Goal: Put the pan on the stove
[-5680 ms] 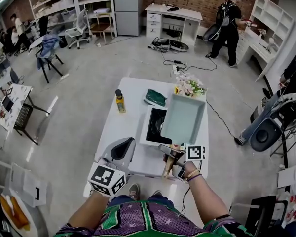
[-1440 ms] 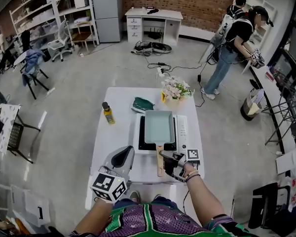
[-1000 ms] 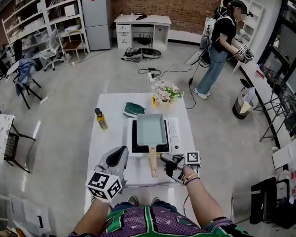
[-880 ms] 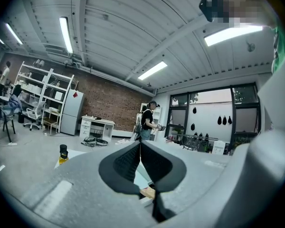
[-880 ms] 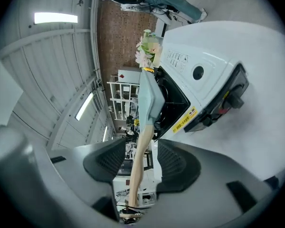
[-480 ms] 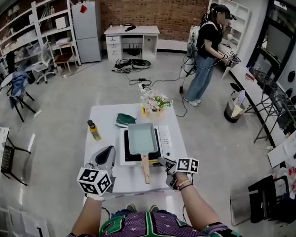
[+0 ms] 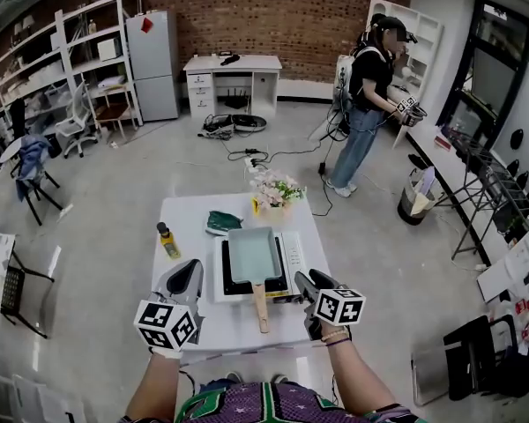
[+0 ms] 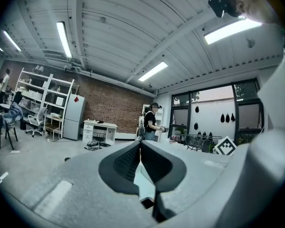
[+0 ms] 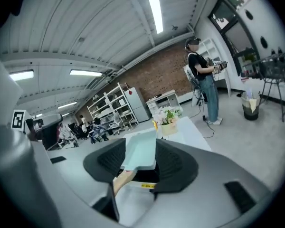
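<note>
"Where's the pan [image 7: 254, 254] now?"

"Flat on the stove [image 7: 293, 252], mid-table [image 7: 187, 236]. Its handle [image 7: 261, 307] runs straight back toward the near edge, toward me."

"And your tools?"

"My right gripper [image 7: 305, 280] is the nearer one, just right of that handle, with its jaws wide apart and empty. My left gripper [image 7: 192, 270] is over the near-left corner, pinched together on nothing."

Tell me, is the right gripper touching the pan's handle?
Apart. The head view shows the right gripper beside the wooden handle of the pan, with a strip of white table between them. The right gripper view shows its jaws open.
</note>
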Demonstrator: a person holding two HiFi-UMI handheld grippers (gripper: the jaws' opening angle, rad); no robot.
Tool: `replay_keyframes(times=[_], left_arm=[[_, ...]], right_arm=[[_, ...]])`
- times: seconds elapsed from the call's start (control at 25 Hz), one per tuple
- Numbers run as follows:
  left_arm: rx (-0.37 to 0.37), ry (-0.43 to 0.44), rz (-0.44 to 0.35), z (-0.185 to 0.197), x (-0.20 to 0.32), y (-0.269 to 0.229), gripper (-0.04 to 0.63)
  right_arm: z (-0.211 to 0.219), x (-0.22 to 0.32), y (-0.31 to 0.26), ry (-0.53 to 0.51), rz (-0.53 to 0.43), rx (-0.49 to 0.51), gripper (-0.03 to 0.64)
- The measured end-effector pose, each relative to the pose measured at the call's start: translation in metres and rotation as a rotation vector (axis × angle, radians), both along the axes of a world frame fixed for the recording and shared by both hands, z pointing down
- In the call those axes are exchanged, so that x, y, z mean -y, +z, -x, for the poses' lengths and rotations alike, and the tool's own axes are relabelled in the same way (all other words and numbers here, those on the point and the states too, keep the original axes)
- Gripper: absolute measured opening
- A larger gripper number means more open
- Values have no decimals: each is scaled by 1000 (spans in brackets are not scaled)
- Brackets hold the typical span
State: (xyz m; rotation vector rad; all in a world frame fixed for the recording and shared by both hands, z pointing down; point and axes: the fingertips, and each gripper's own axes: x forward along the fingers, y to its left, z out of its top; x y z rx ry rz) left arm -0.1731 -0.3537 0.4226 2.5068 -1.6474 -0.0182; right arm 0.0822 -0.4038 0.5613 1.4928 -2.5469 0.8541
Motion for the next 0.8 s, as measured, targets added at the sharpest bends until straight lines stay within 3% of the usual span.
replay_keyframes(times=[0.4, 0.8], left_arm=[[1, -14, -72, 7, -13, -32, 18], [19, -21, -147, -1, -21, -72, 18]], right_arm=[[16, -25, -100, -43, -271, -143, 195], [24, -45, -168, -59, -426, -131, 192]])
